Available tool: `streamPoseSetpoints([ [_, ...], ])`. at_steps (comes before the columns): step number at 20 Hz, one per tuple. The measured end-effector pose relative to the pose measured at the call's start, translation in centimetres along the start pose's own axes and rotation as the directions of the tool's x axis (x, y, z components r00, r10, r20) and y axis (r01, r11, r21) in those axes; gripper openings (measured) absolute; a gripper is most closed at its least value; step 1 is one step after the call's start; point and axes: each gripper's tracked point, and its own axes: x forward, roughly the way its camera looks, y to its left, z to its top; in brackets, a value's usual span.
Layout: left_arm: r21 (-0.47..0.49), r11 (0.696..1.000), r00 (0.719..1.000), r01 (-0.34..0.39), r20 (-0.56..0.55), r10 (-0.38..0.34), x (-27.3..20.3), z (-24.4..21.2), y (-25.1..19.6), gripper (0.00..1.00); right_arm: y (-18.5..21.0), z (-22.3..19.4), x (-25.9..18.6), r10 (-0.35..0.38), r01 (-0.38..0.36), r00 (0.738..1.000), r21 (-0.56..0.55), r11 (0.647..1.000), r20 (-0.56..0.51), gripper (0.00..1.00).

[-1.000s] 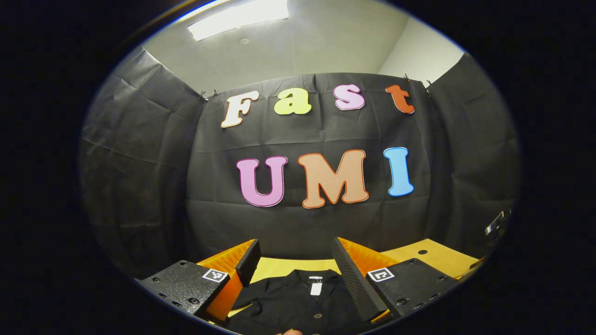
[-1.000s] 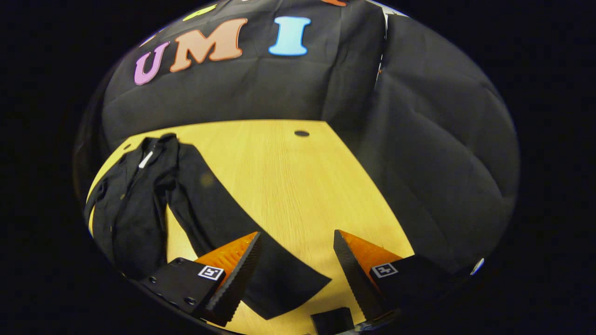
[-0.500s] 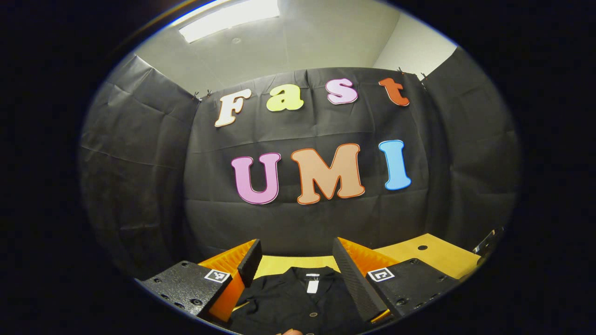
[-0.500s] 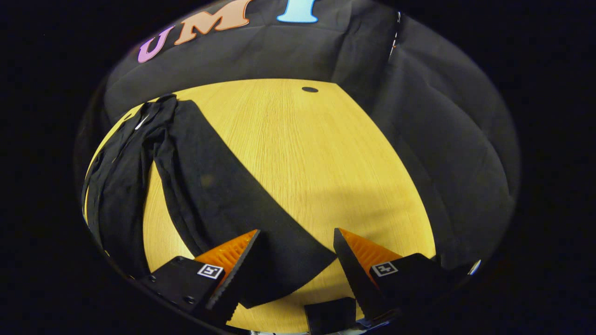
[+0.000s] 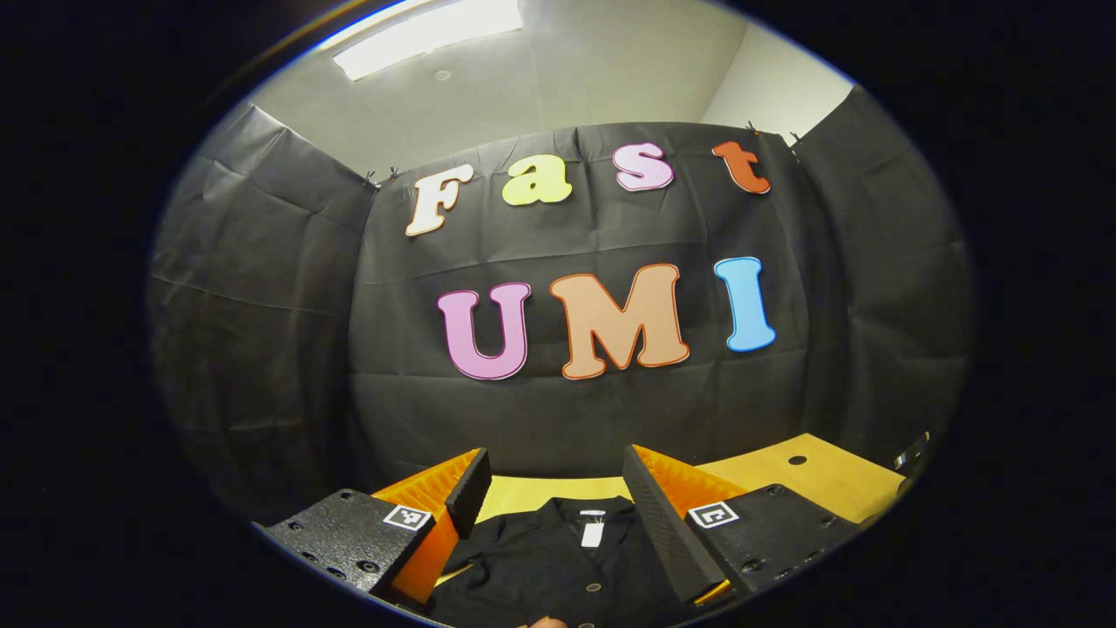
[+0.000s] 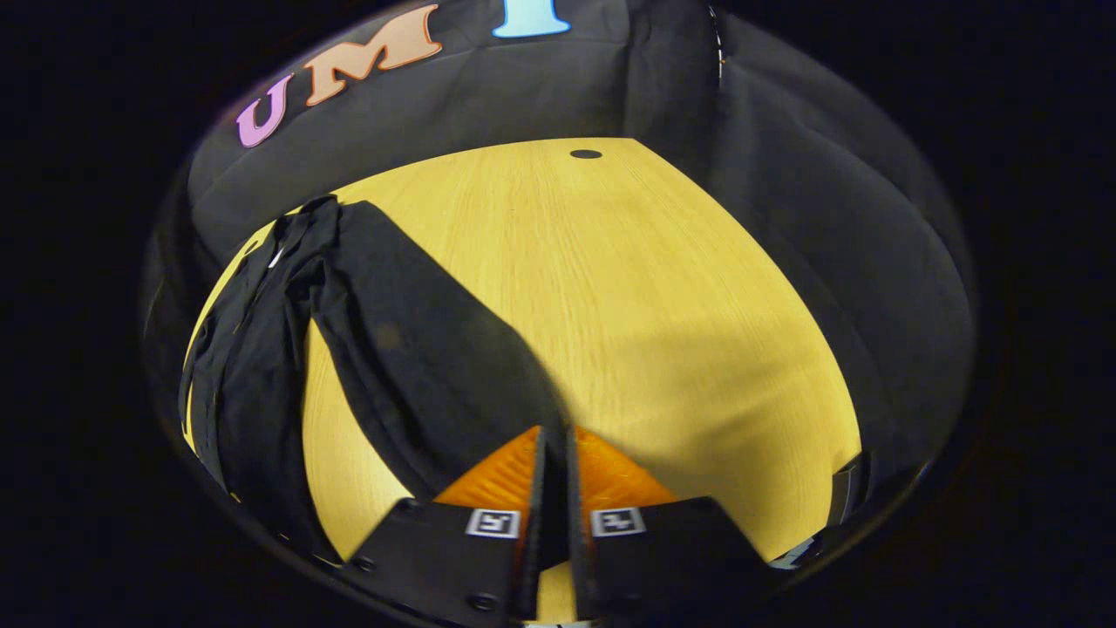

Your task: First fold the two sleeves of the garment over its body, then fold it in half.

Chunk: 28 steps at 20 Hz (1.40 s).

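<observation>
On the wooden worktop (image 6: pixel 663 288), right claw (image 6: pixel 553 471) pinches the black shirt's (image 6: pixel 261 366) sleeve (image 6: pixel 427 349) end; left claw (image 5: pixel 549 493) spread above collar (image 5: pixel 593 510).

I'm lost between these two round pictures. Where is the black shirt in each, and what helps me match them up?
Left gripper view: the shirt lies at bottom centre, collar up, between the left hand-held gripper's open fingers.
Right gripper view: it sprawls at left, and one sleeve runs down to the closed right hand-held gripper.
Shared landmark: the dark hole in the yellow table.
</observation>
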Motion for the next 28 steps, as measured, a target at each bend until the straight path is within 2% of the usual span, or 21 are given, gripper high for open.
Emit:
streamPoseSetpoints([
  [1, 0.003, 1.000, 1.000, -0.002, 0.005, 0.002, -0.2, 0.1, 0.3, 0.92, 0.0, -0.1, 0.2, -0.013, 0.013, 1.000, -0.021, 1.000, 0.001, 0.10],
  [2, 0.003, 1.000, 1.000, -0.002, 0.014, 0.002, -0.5, 0.2, 1.0, 0.91, -0.2, -0.4, -0.2, -0.034, 0.034, 0.999, -0.041, 0.999, -0.002, 0.09],
  [3, 0.002, 1.000, 1.000, -0.003, 0.024, 0.003, -0.6, 0.4, 1.6, 0.91, 0.0, -0.1, 0.0, -0.051, 0.052, 0.999, -0.048, 0.997, 0.017, 0.04],
  [6, -0.009, 1.000, 1.000, -0.001, 0.028, 0.002, -0.4, -0.2, 3.3, 0.92, 0.1, 0.2, -0.2, -0.085, 0.086, 0.996, -0.027, 0.996, 0.035, 0.03],
  [7, -0.008, 1.000, 1.000, -0.004, 0.022, 0.004, -0.3, -0.3, 4.1, 0.92, 0.1, 0.4, -0.5, -0.093, 0.093, 0.995, 0.002, 0.996, 0.046, 0.07],
  [8, -0.008, 1.000, 1.000, -0.010, 0.028, 0.010, -0.3, -0.3, 5.2, 0.92, 0.2, 1.2, -1.0, -0.100, 0.098, 0.993, 0.033, 0.995, 0.063, 0.03],
  [9, -0.011, 1.000, 0.999, -0.022, 0.039, 0.022, -0.2, 0.0, 6.3, 0.92, 0.3, 2.2, -1.6, -0.111, 0.106, 0.990, 0.062, 0.993, 0.089, 0.07],
  [11, -0.015, 0.999, 0.999, -0.036, 0.040, 0.037, 0.1, 0.1, 8.3, 0.92, 0.6, 4.6, -3.0, -0.130, 0.116, 0.980, 0.101, 0.988, 0.153, 0.03],
  [13, -0.017, 0.999, 0.998, -0.052, 0.037, 0.052, 0.0, -0.2, 10.2, 0.91, 1.2, 6.9, -4.6, -0.143, 0.118, 0.968, 0.130, 0.985, 0.205, 0.05],
  [17, -0.022, 0.996, 0.996, -0.081, 0.037, 0.082, -0.3, -0.2, 13.6, 0.92, 4.0, 11.7, -6.8, -0.129, 0.082, 0.943, 0.161, 0.984, 0.308, 0.03],
  [21, -0.019, 0.994, 0.993, -0.111, 0.047, 0.112, -0.8, -0.1, 16.8, 0.92, 8.8, 15.3, -9.7, -0.082, 0.029, 0.915, 0.138, 0.990, 0.395, 0.02],
  [26, -0.032, 0.988, 0.988, -0.151, 0.032, 0.152, -1.2, -1.0, 20.5, 0.92, 15.9, 19.3, -13.3, -0.004, -0.013, 0.849, 0.030, 0.999, 0.529, 0.02],
  [28, -0.035, 0.985, 0.985, -0.167, 0.028, 0.168, -1.4, -1.4, 22.0, 0.92, 18.7, 20.7, -14.3, 0.032, -0.029, 0.830, -0.013, 0.999, 0.557, 0.03],
])
